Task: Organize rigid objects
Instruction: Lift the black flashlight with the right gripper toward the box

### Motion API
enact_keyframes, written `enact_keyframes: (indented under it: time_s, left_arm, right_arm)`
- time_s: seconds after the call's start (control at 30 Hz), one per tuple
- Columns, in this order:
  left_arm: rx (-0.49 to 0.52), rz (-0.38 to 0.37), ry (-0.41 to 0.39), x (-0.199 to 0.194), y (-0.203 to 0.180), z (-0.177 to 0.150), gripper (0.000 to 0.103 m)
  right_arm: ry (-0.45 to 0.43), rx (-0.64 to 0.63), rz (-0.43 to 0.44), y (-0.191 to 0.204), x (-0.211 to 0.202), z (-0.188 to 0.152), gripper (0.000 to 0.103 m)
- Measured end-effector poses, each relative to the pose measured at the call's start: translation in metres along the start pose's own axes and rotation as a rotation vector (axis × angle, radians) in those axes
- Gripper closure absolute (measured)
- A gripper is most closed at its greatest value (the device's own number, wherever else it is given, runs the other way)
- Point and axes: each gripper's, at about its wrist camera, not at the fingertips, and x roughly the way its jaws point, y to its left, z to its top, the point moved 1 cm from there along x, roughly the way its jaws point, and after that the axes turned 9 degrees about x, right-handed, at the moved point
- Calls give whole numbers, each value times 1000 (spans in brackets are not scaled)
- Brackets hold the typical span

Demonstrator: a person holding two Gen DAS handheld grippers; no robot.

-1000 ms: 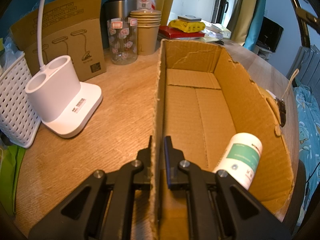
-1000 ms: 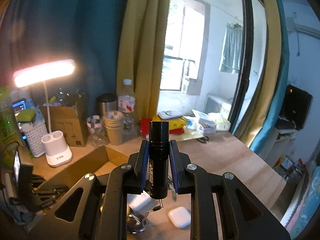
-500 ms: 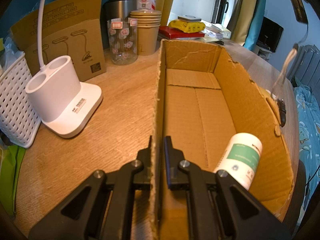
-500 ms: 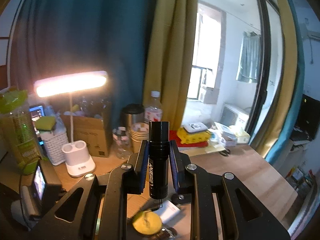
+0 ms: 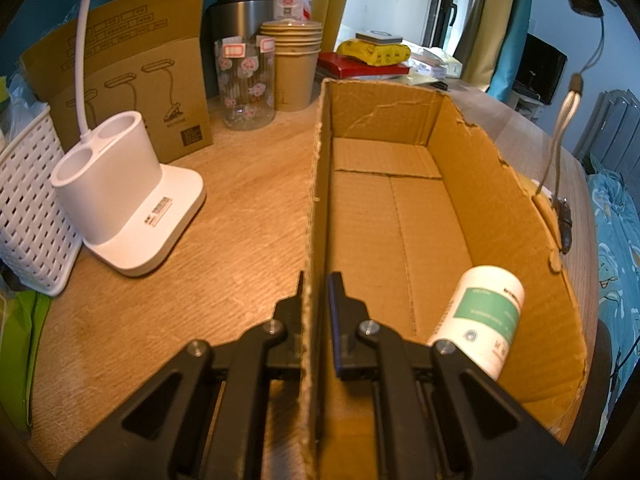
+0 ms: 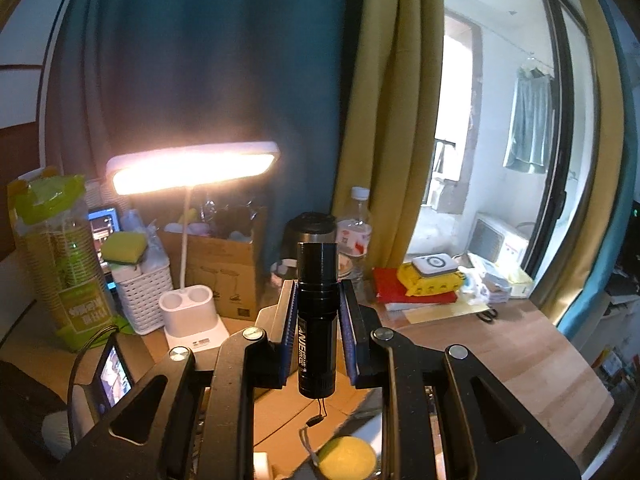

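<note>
My left gripper [image 5: 317, 284] is shut on the left wall of an open cardboard box [image 5: 320, 184] that stands on the wooden table. A white bottle with a green label [image 5: 482, 318] lies inside the box at its near right. My right gripper [image 6: 317, 292] is shut on a black flashlight [image 6: 317, 320], held upright high above the table, its wrist cord [image 6: 316, 420] dangling below. In the left wrist view the cord [image 5: 566, 120] hangs over the box's right wall.
A white desk lamp base [image 5: 128, 196], a white basket [image 5: 28, 208], a lamp carton [image 5: 132, 80], a glass jar [image 5: 246, 84], paper cups [image 5: 294, 64] and a steel flask [image 5: 240, 20] stand left and behind the box. A yellow-green round object [image 6: 346, 458] lies below the right gripper.
My right gripper has risen and swung left with the flashlight, so the lamp and curtain fill its view. The cord has lifted in the left wrist view. The left gripper has not moved.
</note>
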Motion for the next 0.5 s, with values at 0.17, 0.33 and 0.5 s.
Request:
enact_keyframes:
  time_s: [0.17, 0.33, 0.5]
  left_arm:
    - [0, 1, 0, 0, 0, 0, 95]
    - [2, 1, -1, 0, 2, 1, 95]
    - [0, 0, -1, 0, 4, 1, 95]
  right_arm:
    - [1, -1, 22, 9, 5, 2, 81]
    - [-20, -16, 41, 20, 6, 13, 81]
    - [-13, -12, 57, 24, 12, 14, 81]
